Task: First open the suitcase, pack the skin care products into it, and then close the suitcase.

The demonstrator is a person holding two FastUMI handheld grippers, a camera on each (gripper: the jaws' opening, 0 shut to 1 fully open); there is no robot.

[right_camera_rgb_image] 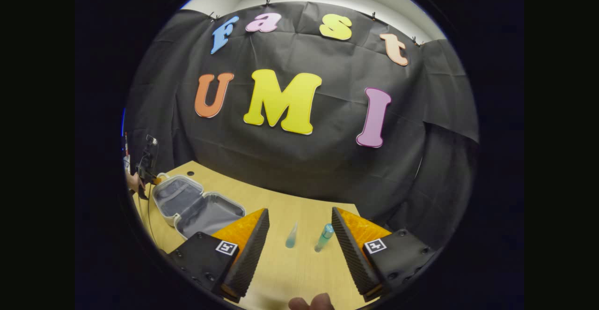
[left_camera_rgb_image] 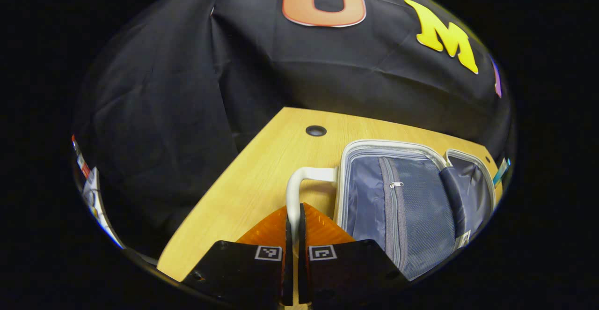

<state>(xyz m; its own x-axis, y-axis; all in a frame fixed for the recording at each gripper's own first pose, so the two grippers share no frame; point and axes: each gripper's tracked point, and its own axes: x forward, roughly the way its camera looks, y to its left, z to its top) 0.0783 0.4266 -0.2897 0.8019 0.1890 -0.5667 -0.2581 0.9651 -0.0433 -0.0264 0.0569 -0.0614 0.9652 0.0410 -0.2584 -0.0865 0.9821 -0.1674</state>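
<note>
Left tool (left_camera_rgb_image: 294, 235) clamped on the white handle (left_camera_rgb_image: 299, 183) of the suitcase (left_camera_rgb_image: 402, 207), both fingers (left_camera_rgb_image: 286, 235) pressed together on the bar, which curves up ahead of the tips and bends right into the case's rim. Suitcase lying open and flat on the wooden tabletop (left_camera_rgb_image: 262, 169), just right of the left tool, grey lining with a zipped mesh pocket (left_camera_rgb_image: 398, 193) facing up, second half of the shell farther right. Round cable hole (left_camera_rgb_image: 316, 130) in the tabletop ahead of the tool, beyond the handle.

Right tool (right_camera_rgb_image: 299, 239) held wide apart above the tabletop (right_camera_rgb_image: 290, 272), nothing between its fingers (right_camera_rgb_image: 252, 244). Two skin care products lying on the wood ahead, in the gap: a pale clear tube (right_camera_rgb_image: 291, 235) left of centre, a teal bottle (right_camera_rgb_image: 324, 237) just beside the right finger, the two near each other but apart. Open suitcase (right_camera_rgb_image: 196, 207) well off to the left of the right tool, with the other tool (right_camera_rgb_image: 147, 169) at its far end on the handle and a hand (right_camera_rgb_image: 135, 182) behind it. Fingertip of a person (right_camera_rgb_image: 311, 303) at the bottom edge.
</note>
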